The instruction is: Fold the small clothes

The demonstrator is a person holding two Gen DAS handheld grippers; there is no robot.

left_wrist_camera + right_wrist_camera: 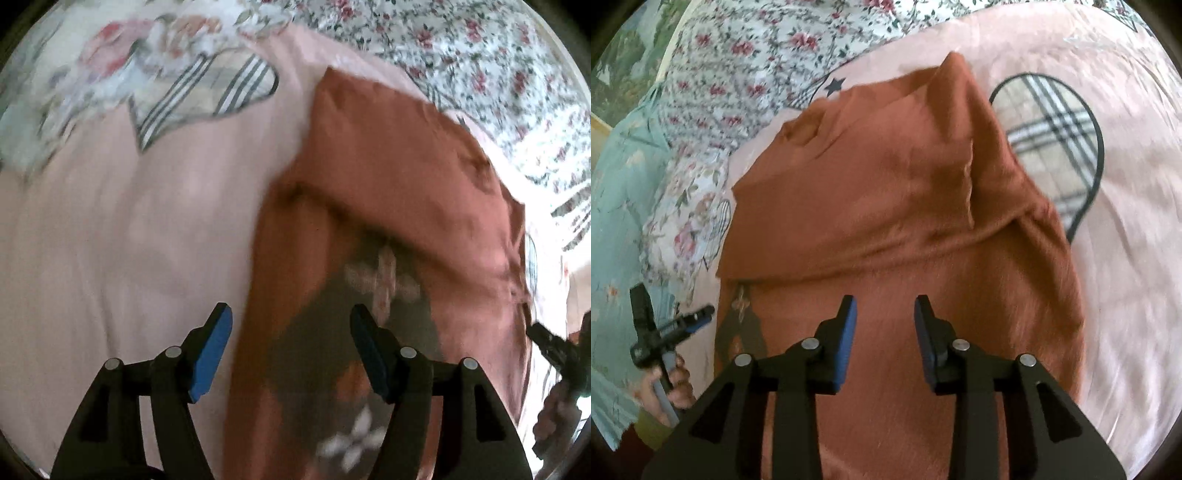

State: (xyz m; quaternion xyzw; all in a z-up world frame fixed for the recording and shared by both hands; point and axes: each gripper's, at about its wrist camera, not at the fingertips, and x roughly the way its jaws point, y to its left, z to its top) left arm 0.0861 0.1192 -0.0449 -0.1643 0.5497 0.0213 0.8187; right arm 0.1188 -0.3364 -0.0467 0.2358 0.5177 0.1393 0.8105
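The left gripper (291, 354) and right gripper (885, 339) are hovering agape, empty, over the half-folded rust-orange knit garment (905, 206); pinching one layer risks dragging the fold undone.

No readable text, labels, brands or numbers on anything.

both wrist views look steeply down, close over the rust garment (388, 177) (886, 206) they share.
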